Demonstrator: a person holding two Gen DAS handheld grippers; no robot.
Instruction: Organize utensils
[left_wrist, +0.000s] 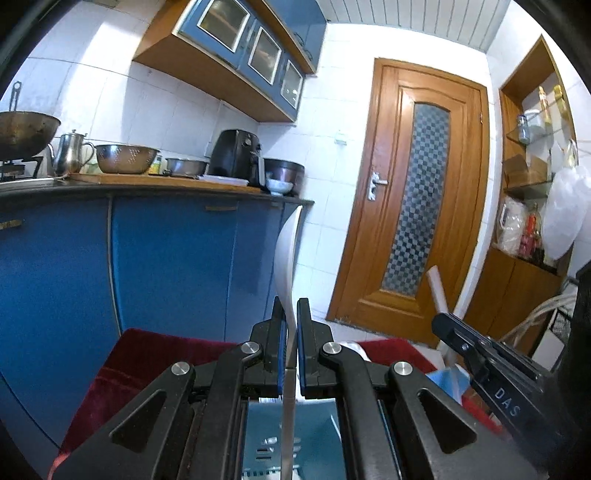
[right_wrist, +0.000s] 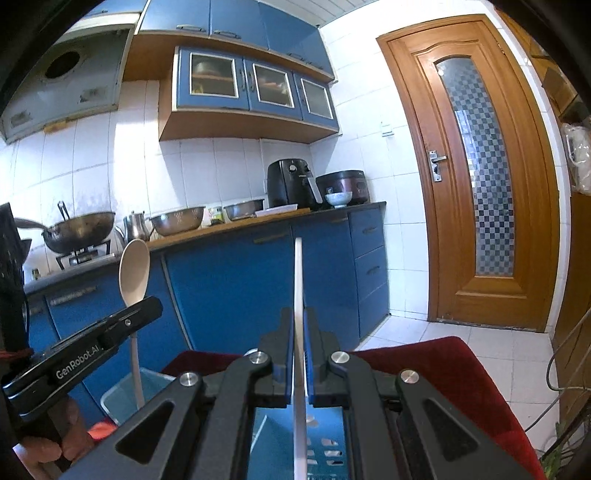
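My left gripper (left_wrist: 290, 325) is shut on a white spoon (left_wrist: 286, 254), held upright with its bowl up; the spoon also shows in the right wrist view (right_wrist: 133, 273), with the left gripper (right_wrist: 144, 308) clamped on its handle. My right gripper (right_wrist: 299, 332) is shut on a thin white utensil (right_wrist: 298, 280), seen edge-on and upright; in the left wrist view it shows as a white stick (left_wrist: 439, 291) above the right gripper (left_wrist: 448, 321). A blue slotted utensil holder (right_wrist: 325, 443) lies below both grippers, on red cloth (right_wrist: 443, 354).
Blue kitchen cabinets (right_wrist: 240, 284) with a worktop carrying a wok (right_wrist: 79, 230), steel bowls (right_wrist: 177, 220), an air fryer (right_wrist: 290, 182) and a cooker stand ahead. A wooden door (right_wrist: 480, 173) is at right. Shelves and bags (left_wrist: 535, 206) stand far right.
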